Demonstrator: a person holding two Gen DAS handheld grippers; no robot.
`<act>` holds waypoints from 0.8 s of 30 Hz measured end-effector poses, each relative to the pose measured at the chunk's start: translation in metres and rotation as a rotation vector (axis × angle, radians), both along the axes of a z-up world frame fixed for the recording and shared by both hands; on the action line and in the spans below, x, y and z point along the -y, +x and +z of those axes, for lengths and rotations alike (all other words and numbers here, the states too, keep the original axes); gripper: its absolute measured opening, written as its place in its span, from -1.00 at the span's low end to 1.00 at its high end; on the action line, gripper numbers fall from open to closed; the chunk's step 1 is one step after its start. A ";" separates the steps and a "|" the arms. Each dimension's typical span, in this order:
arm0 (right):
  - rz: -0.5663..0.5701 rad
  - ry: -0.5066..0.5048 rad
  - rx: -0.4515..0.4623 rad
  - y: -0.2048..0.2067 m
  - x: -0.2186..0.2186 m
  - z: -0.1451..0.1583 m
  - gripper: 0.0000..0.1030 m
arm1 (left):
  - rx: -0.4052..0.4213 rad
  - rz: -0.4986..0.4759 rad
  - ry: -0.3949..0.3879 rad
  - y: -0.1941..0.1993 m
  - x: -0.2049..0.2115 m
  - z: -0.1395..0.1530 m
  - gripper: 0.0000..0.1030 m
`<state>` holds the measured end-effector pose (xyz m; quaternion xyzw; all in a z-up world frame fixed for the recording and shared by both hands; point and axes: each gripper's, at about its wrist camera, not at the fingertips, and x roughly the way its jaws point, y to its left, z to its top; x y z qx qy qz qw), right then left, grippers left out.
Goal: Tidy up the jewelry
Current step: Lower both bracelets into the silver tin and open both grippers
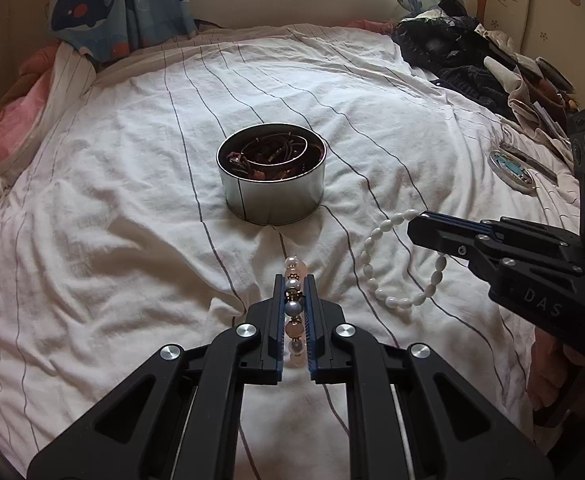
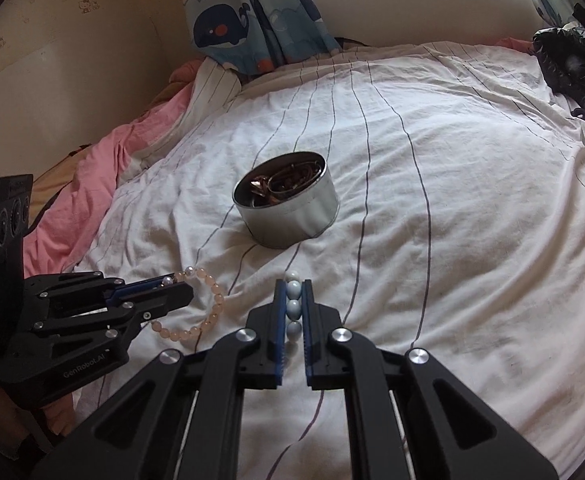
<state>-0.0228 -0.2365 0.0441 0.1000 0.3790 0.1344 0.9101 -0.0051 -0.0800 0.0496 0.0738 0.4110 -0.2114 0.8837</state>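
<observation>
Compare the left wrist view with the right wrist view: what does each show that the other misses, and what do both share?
Only the left wrist view shows a round lid lying flat near the clutter. Only the right wrist view shows the wall with cartoon stickers. Both show the silver tin of jewelry on the striped sheet, the left claw shut on a pink bead bracelet, and the right claw shut on a white bead bracelet.

Open sheet [image 1: 112, 240] all round tin [image 1: 271, 184]; clothes pile [image 1: 472, 60] crowds far right edge.
</observation>
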 end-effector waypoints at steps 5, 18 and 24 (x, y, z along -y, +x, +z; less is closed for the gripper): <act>0.004 0.029 0.046 -0.001 0.000 0.009 -0.84 | 0.067 0.014 0.058 -0.002 0.002 0.011 -0.84; 0.031 0.159 0.131 0.015 0.003 0.035 -0.84 | 0.037 0.036 -0.169 0.032 -0.013 0.046 -0.84; 0.037 0.185 0.138 0.035 0.008 0.042 -0.84 | 0.033 0.044 -0.236 0.061 -0.008 0.055 -0.84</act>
